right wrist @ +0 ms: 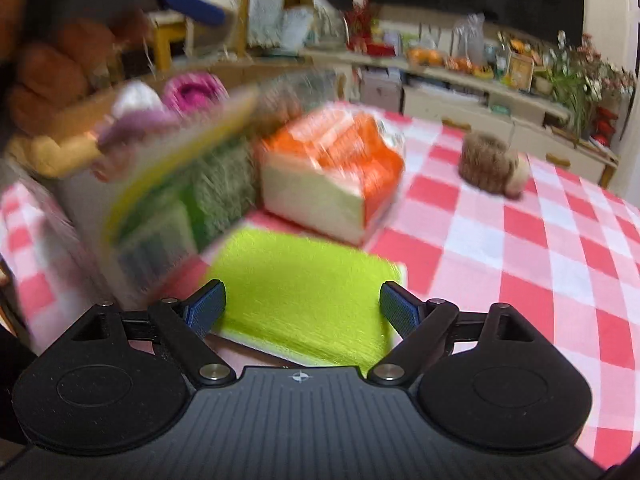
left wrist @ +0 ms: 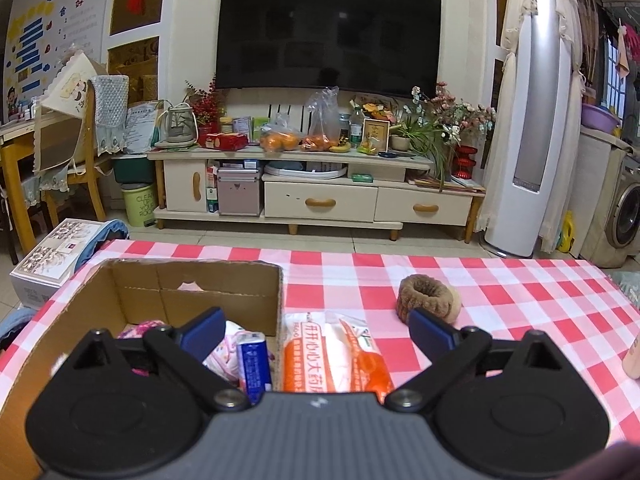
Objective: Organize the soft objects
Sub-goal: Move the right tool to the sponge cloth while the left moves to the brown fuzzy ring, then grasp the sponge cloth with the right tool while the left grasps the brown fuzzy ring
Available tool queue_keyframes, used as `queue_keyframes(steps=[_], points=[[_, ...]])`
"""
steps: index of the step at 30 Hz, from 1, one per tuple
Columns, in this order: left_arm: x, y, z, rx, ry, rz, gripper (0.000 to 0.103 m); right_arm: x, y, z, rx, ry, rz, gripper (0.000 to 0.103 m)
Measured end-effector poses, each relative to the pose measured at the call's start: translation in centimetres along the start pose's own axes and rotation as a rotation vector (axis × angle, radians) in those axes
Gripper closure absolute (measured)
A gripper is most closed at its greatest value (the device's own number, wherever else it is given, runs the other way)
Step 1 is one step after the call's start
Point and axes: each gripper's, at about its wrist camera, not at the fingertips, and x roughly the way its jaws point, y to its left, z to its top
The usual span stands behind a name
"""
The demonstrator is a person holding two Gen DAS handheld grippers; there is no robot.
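A cardboard box (left wrist: 180,292) stands on the left of the checked table and holds pink soft items and a blue-white tissue packet (left wrist: 254,364). An orange tissue pack (left wrist: 336,352) lies just right of the box, and a brown furry ring (left wrist: 430,298) sits farther right. My left gripper (left wrist: 316,332) hangs open above the box wall and the orange pack, with nothing between its fingers. In the blurred right wrist view, a lime-green pad (right wrist: 304,300) lies on the cloth between the fingers of my open right gripper (right wrist: 303,310). Beyond it are the orange pack (right wrist: 336,172) and the brown ring (right wrist: 490,168).
The red-and-white tablecloth (left wrist: 520,312) covers the table to the right of the ring. A pink knitted item (right wrist: 194,90) shows in the box. A peach-coloured thing (left wrist: 634,356) pokes in at the right edge. A white carton (left wrist: 52,256) and a TV cabinet (left wrist: 320,200) stand beyond the table.
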Motion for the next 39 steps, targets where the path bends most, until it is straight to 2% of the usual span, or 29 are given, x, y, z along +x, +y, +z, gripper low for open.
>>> queue_keyframes(steps=[2,7,20,23,28,31,33,39], points=[[0.1,-0.5,0.0,0.010,0.001,-0.002,0.005,0.2,-0.8,0.1,0.031,0.008,-0.002,0.000],[0.5,-1.9,-0.2,0.039,0.010,-0.008,0.005,0.6,-3.2,0.0,0.066,0.003,-0.068,0.000],[2.2,-5.5,-1.3,0.101,0.050,-0.007,0.005,-0.8,-12.1,-1.0,0.216,-0.008,-0.335,0.000],[2.7,-6.6,-1.8,0.112,0.070,-0.037,0.005,-1.7,-13.9,-1.5,0.304,-0.012,-0.352,0.000],[3.7,-8.5,-3.1,0.097,0.085,-0.136,0.005,-4.1,-17.4,-2.8,0.528,-0.082,-0.217,0.000],[4.4,-9.8,-4.0,0.110,0.034,-0.141,0.005,-4.8,-19.8,-3.8,0.700,-0.140,-0.044,0.000],[5.3,-10.6,-4.6,0.117,0.006,-0.136,0.005,-4.2,-21.1,-4.3,0.788,-0.148,0.042,0.000],[8.5,-11.5,-4.6,0.028,-0.023,-0.086,0.003,-2.5,-23.0,-5.5,0.958,-0.155,0.170,0.005]])
